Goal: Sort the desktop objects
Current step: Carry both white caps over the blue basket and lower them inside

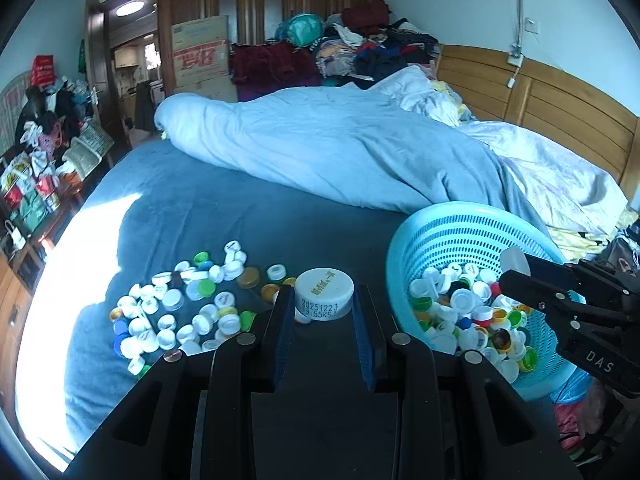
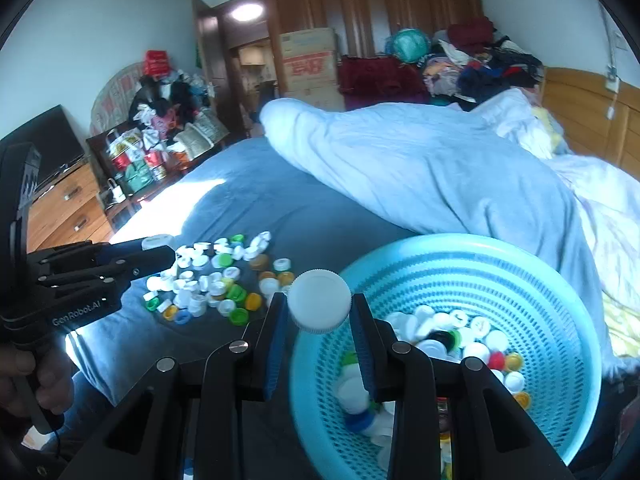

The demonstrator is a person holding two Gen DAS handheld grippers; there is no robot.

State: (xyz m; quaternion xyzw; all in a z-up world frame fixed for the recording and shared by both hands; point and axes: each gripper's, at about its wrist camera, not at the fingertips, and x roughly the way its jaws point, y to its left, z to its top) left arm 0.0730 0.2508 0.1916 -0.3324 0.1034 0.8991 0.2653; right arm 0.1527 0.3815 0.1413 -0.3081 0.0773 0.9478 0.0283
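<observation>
My left gripper is shut on a large white cap with a printed date, held above the dark blue bedsheet; it also shows in the right wrist view. My right gripper is shut on a plain white ribbed cap, held over the near rim of the light blue plastic basket; it also shows in the left wrist view. The basket holds several mixed caps. A pile of loose caps lies on the sheet to the left, also in the right wrist view.
A rumpled pale blue duvet lies across the bed behind the caps and basket. A wooden headboard is at the right. Cluttered shelves and drawers stand at the left. Clothes and boxes are piled at the back.
</observation>
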